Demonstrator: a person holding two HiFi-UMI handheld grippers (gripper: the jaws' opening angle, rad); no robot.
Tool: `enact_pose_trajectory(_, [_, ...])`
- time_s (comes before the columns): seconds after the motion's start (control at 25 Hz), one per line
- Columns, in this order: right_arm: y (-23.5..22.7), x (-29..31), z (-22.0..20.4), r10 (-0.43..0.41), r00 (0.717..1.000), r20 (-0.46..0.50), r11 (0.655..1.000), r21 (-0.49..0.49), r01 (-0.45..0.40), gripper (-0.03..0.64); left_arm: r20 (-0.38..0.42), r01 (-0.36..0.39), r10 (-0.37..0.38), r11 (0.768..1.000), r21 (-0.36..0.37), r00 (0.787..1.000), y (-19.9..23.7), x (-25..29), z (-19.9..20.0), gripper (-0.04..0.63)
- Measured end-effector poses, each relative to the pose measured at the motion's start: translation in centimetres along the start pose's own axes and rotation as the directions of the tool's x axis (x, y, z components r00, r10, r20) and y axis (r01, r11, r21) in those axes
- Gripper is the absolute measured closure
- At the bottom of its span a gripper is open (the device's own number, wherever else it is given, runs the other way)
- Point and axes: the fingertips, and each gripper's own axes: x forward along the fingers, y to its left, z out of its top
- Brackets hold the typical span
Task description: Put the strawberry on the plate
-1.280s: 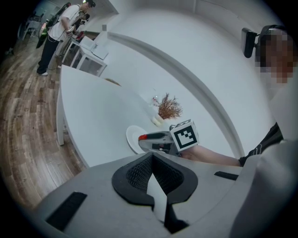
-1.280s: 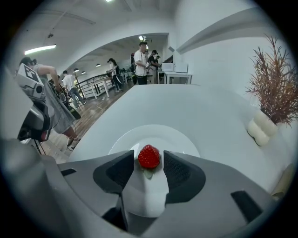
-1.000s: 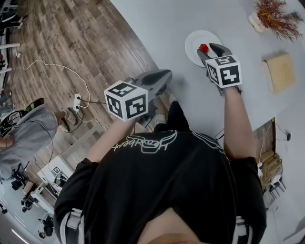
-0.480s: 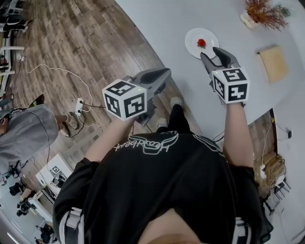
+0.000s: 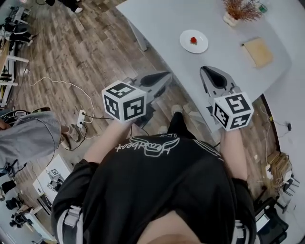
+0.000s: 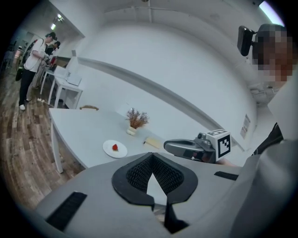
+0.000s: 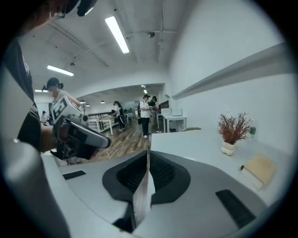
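Note:
The red strawberry (image 5: 193,40) lies on the small white plate (image 5: 200,46) on the pale grey table (image 5: 162,24). In the left gripper view the strawberry (image 6: 115,147) and plate (image 6: 108,150) show far off. My right gripper (image 5: 205,70) hangs off the table's near edge, well back from the plate. Its jaws have just been closing and stand together with nothing between them (image 7: 148,153). My left gripper (image 5: 167,75) is shut and empty over the wooden floor, to the left of the right one; its own view shows the tips meeting (image 6: 151,157).
A dried plant in a white pot (image 5: 240,9) and a tan pad (image 5: 258,51) sit on the table right of the plate. A cable and power strip (image 5: 81,116) lie on the floor (image 5: 86,43). A person in grey (image 5: 28,138) crouches at left. More people stand far off (image 6: 32,60).
The right gripper has drawn back from the plate and risen, leaving the strawberry on it, and its jaws have come together. The left gripper rose a little. The plate now sits farther away.

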Motion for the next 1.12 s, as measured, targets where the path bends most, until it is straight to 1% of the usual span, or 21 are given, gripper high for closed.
enact_pose_trajectory(0.12, [3.8,-3.4,1.2,0.110,0.989,0.097,0.987,0.103,-0.120,0.606,0.004,0.024,-0.024,0.999,0.034,1.000,-2.5,-1.7,-0.1,0.589])
enact_pose_trajectory(0.16, [4.7,-4.5,1.6,0.132,0.983,0.125,0.981,0.128,-0.147,0.607,0.007,0.030,-0.030,0.999,0.042,1.000,-3.4,-2.2,-0.1,0.589])
enact_pose_trajectory(0.24, [5.8,-6.5,2.1,0.145,0.976,0.164,0.973,0.154,-0.171,0.607,0.016,0.043,-0.044,0.997,0.056,0.999,-5.2,-3.0,-0.1,0.589])
enact_pose_trajectory(0.36, [7.1,-8.9,2.5,0.154,0.968,0.196,0.969,0.161,-0.187,0.607,0.034,0.064,-0.066,0.995,0.081,0.997,-7.6,-4.0,0.1,0.589])
enact_pose_trajectory(0.48, [8.1,-10.6,2.4,0.164,0.965,0.206,0.969,0.151,-0.197,0.607,0.057,0.072,-0.078,0.992,0.100,0.995,-9.8,-4.9,0.5,0.589])
enact_pose_trajectory(0.72, [9.9,-15.1,0.9,0.183,0.965,0.186,0.968,0.137,-0.209,0.607,0.080,0.080,-0.090,0.990,0.118,0.993,-15.3,-5.9,-0.4,0.589])
enact_pose_trajectory(0.92, [10.0,-18.9,0.6,0.181,0.965,0.191,0.972,0.117,-0.206,0.607,0.093,0.089,-0.100,0.989,0.119,0.991,-18.9,-5.6,-1.3,0.589])
enact_pose_trajectory(1.12, [9.9,-21.0,0.3,0.171,0.965,0.199,0.977,0.091,-0.192,0.607,0.103,0.091,-0.105,0.987,0.130,0.989,-21.2,-5.5,-1.8,0.589])
